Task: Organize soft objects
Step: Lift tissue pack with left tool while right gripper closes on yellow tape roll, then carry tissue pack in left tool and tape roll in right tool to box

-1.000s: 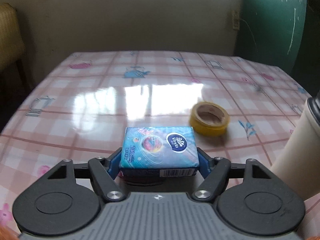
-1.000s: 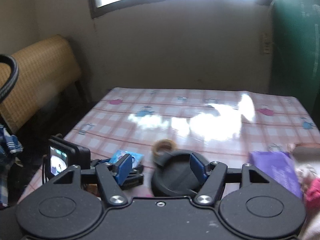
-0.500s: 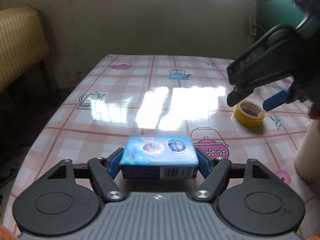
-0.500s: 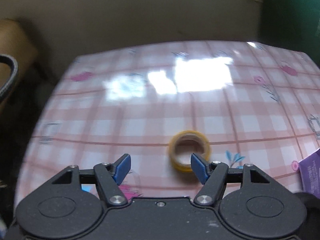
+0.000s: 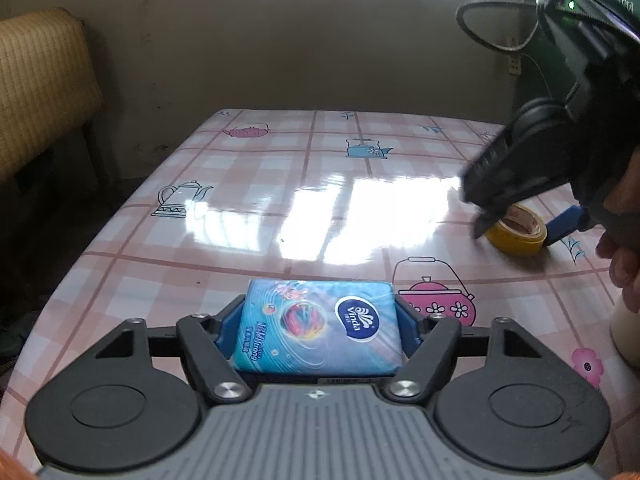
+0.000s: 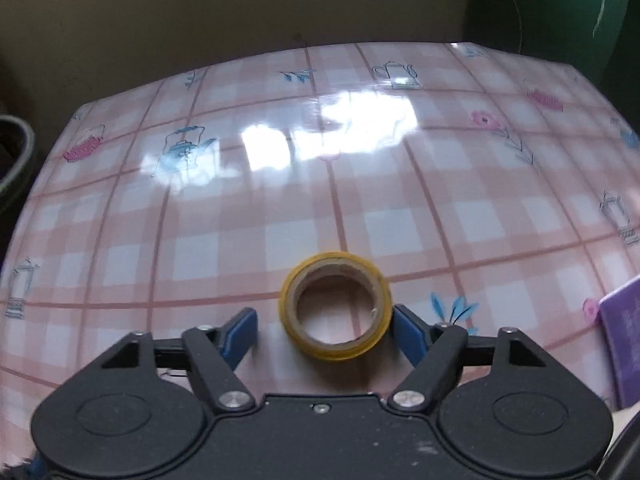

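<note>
Since the earlier frame, right gripper [image 6: 324,330] has swung down from above the table and now brackets the yellow tape roll [image 6: 335,306]; its jaws have just been closing, with a gap remaining at the left pad, so the roll is not clamped. Right gripper tilts steeply downward, a hand [image 5: 622,240] behind it. Left gripper [image 5: 317,326] points gently downward, its blue pads clenched on the Vinda tissue pack [image 5: 318,326], long axis running crosswise between the fingers. Tape roll lies flat, hole upward, on the checked tablecloth [image 5: 248,216]. A purple packet [image 6: 622,328] sits at the table's right edge.
</note>
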Available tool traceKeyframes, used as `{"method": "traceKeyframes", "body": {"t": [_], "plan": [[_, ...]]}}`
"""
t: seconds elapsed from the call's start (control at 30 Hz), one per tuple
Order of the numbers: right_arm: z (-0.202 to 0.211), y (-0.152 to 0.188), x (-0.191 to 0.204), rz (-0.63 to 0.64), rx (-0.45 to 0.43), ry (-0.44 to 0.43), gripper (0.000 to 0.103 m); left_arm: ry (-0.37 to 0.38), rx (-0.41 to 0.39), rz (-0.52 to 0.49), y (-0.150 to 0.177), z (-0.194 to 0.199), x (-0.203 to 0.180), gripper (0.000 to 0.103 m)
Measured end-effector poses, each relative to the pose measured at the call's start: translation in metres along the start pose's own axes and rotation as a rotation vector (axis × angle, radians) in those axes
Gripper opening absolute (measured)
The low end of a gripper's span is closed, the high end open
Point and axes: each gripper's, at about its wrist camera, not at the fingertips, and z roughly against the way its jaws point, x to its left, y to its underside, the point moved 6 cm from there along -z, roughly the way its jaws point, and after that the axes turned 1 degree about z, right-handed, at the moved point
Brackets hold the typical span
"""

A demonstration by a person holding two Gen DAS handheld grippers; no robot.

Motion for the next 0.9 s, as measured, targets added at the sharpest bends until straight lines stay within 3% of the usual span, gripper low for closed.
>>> {"method": "traceKeyframes", "body": {"t": [0.17,0.57,0.9], "plan": [[0.015,0.007,-0.001,0.008,-0.013,-0.082,0.07,-0.019,-0.017,0.038,-0.007,0.013,0.007,0.075],[0.123,0.039,0.025,0.287,-0.206,-0.286,0.07,-0.082,-0.048,0.111,-0.028,0.076,0.014,0.075],[0.185,0.062,0.01,0.383,-0.289,-0.302,0.07,-0.126,-0.066,0.129,-0.039,0.125,0.012,0.075]]}}
